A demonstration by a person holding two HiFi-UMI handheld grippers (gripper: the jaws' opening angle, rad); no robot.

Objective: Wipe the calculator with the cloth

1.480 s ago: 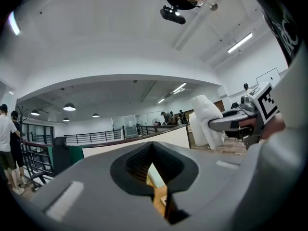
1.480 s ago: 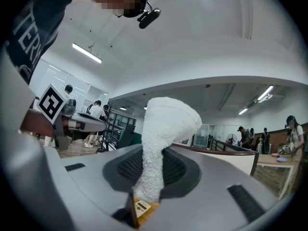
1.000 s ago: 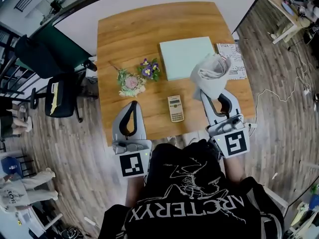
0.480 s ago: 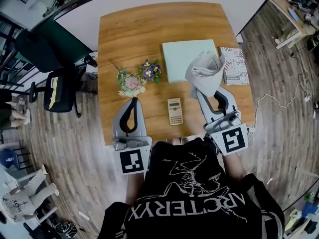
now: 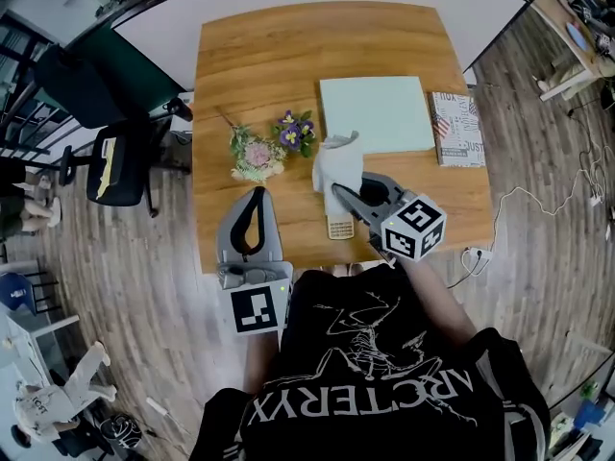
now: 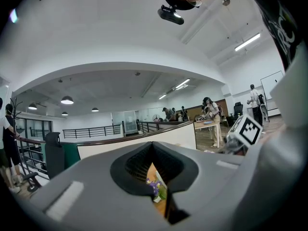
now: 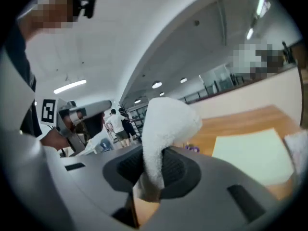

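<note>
the cloth (image 5: 336, 164) in the right gripper (image 5: 343, 194) hung over the calculator (image 5: 338, 229), blocking it from above. left of the calculator the table (image 5: 300, 221) lay bare up to the left gripper (image 5: 256, 198); flowers (image 5: 258, 157) stood beyond-left, a green pad (image 5: 375, 113) beyond-right.

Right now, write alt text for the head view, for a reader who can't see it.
Seen from above, the right tongs hold a crumpled white cloth at the far end of a small beige calculator on a wooden table. The left tongs are shut and empty over the table's near edge, near two small flower bunches.
</note>
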